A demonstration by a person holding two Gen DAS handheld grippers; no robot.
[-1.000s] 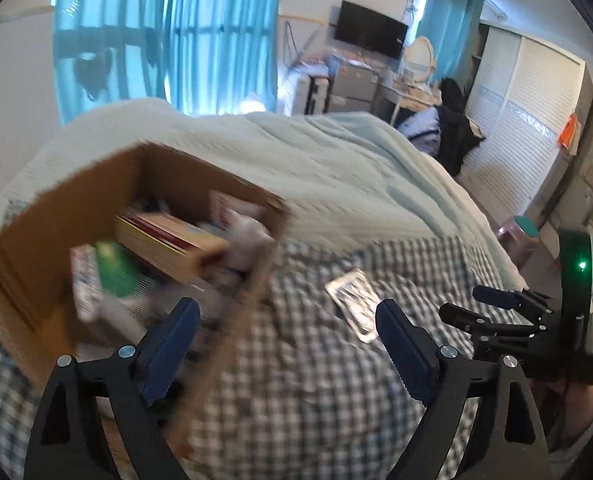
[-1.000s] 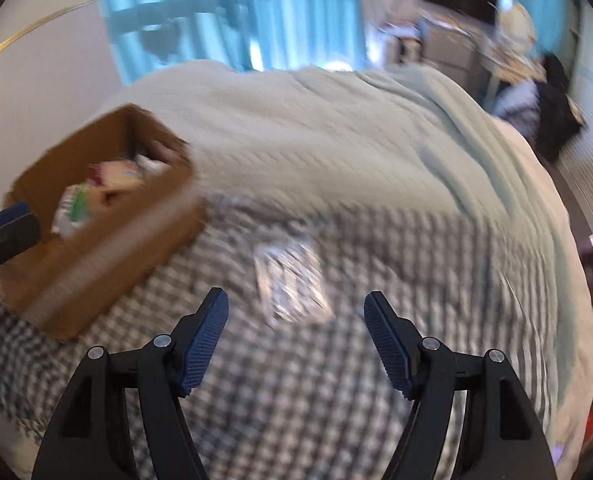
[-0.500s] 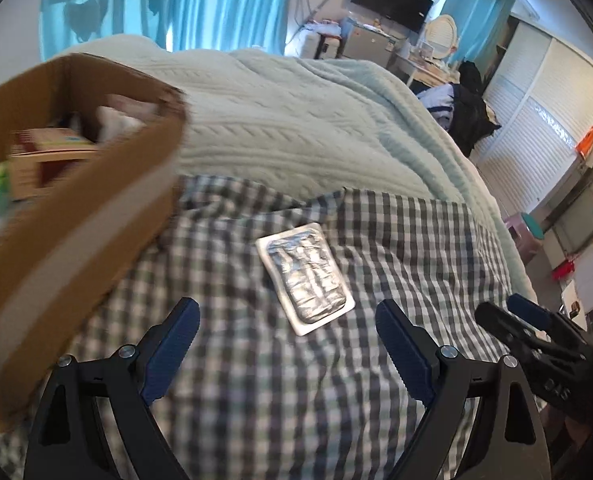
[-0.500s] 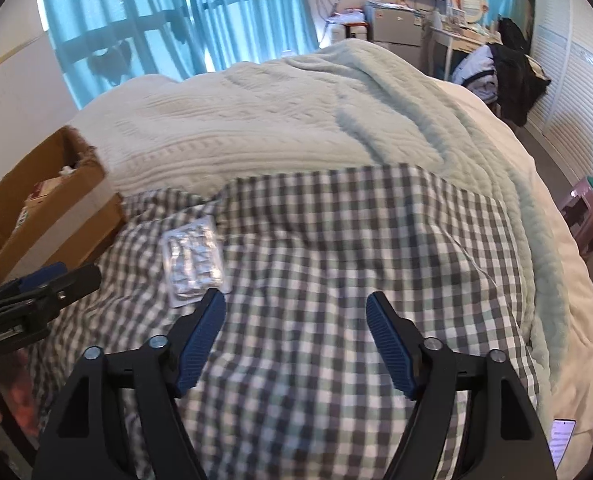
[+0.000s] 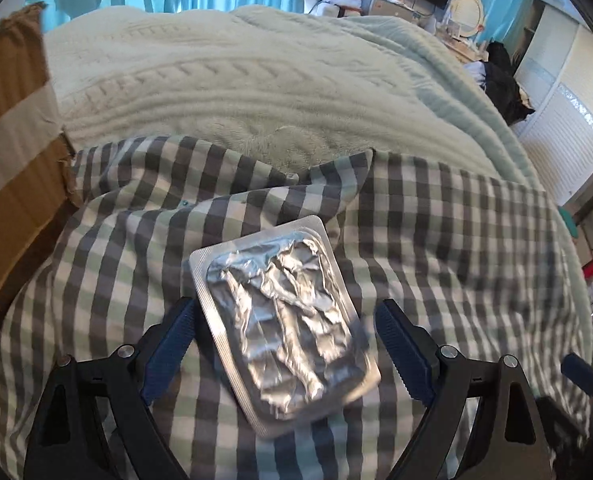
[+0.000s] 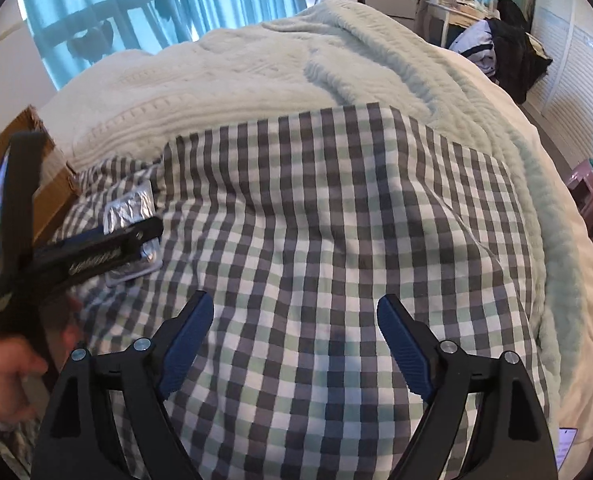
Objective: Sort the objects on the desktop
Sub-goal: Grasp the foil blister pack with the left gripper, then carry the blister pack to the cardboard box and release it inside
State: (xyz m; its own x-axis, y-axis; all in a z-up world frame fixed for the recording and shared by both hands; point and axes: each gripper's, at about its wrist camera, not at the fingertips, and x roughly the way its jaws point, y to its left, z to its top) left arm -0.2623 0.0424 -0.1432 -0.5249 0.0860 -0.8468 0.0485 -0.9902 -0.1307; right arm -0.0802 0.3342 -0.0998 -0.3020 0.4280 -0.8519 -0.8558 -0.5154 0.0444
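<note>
A silver foil blister pack (image 5: 280, 316) lies flat on the checked cloth (image 5: 456, 248). My left gripper (image 5: 284, 340) is open, low over the cloth, with the pack between its two blue fingers, not squeezed. In the right wrist view the pack (image 6: 130, 216) shows at the left, partly hidden by the left gripper's black finger (image 6: 96, 252). My right gripper (image 6: 294, 340) is open and empty above the bare checked cloth (image 6: 336, 220), to the right of the pack. The brown cardboard box (image 5: 12, 168) stands at the left; its inside is out of view.
A pale knitted blanket (image 5: 256, 80) covers the bed behind the cloth. The box corner (image 6: 28, 160) shows at the left of the right wrist view. A pink stool (image 6: 588, 196) stands on the floor at the right. Blue curtains (image 6: 136, 12) hang behind.
My left gripper has swung from over the box to the right and come down, so the blister pack now lies between its open fingers. The right gripper has moved right, away from the pack.
</note>
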